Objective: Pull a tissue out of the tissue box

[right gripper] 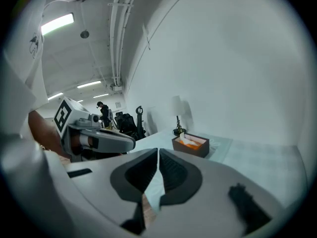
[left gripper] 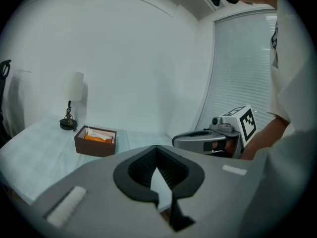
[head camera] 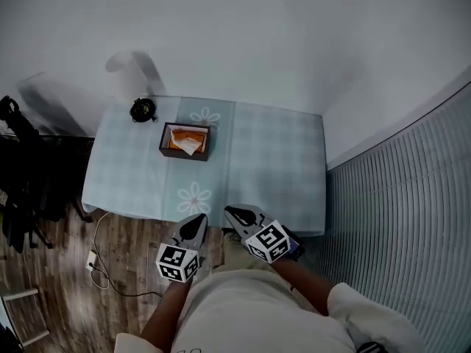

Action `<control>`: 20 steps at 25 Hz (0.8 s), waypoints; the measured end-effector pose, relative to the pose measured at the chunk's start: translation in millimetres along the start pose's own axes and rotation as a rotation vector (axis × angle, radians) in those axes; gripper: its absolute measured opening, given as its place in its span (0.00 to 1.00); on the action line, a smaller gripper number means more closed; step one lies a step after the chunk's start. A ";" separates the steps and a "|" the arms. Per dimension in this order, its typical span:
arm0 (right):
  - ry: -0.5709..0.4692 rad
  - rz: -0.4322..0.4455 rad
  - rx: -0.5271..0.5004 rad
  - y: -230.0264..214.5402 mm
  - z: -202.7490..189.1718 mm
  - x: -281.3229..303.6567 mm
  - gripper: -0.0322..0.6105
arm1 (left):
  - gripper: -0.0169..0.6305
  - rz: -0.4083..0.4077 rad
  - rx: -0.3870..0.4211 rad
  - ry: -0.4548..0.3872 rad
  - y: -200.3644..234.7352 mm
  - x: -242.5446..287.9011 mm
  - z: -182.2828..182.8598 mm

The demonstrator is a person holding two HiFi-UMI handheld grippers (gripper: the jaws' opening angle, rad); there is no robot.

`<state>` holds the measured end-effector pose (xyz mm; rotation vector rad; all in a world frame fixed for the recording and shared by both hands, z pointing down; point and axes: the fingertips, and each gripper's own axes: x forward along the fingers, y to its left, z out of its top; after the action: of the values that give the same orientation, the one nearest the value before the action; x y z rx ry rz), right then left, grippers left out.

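A brown tissue box stands on the far left part of the table, with a white tissue poking up over orange packing. It also shows in the left gripper view, as the box, and in the right gripper view, as the box. Both grippers hover side by side at the table's near edge, well short of the box. My left gripper has its jaws together and holds nothing. My right gripper is shut and empty too.
A light blue checked cloth covers the table. A small black-footed lamp stands behind the box at the far left corner. Dark equipment and a cable lie on the wooden floor at left. Slatted blinds run along the right.
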<state>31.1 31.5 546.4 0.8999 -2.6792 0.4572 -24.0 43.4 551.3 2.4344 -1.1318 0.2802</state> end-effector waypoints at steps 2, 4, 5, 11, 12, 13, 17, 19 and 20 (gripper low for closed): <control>-0.001 0.025 -0.018 -26.2 18.7 15.8 0.07 | 0.03 0.025 0.010 -0.007 17.7 21.4 22.6; 0.014 0.059 -0.038 -47.3 29.8 31.2 0.07 | 0.03 0.061 -0.002 -0.019 36.0 36.6 39.5; 0.025 0.075 -0.048 -56.4 33.5 39.1 0.07 | 0.03 0.082 -0.017 -0.026 46.0 42.1 46.2; 0.062 0.102 -0.063 -80.8 42.4 78.5 0.07 | 0.03 0.166 -0.059 -0.019 98.3 56.7 58.1; 0.070 0.100 -0.062 -82.1 41.1 85.5 0.07 | 0.03 0.166 -0.058 -0.013 105.2 59.1 58.0; 0.081 0.096 -0.060 -82.8 39.3 92.7 0.07 | 0.03 0.165 -0.056 -0.005 111.5 61.3 57.4; 0.112 0.084 -0.059 -82.9 38.8 118.8 0.07 | 0.03 0.141 -0.043 0.031 132.5 67.3 55.9; 0.125 0.085 -0.066 -86.2 39.3 132.2 0.07 | 0.03 0.131 -0.041 0.048 143.5 72.5 53.9; 0.135 0.087 -0.068 -88.5 38.2 138.9 0.07 | 0.03 0.129 -0.047 0.058 149.2 75.4 51.4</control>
<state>-26.7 -124.0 579.3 0.7089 -2.6009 0.4269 -89.5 -116.5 578.1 2.3020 -1.2576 0.3574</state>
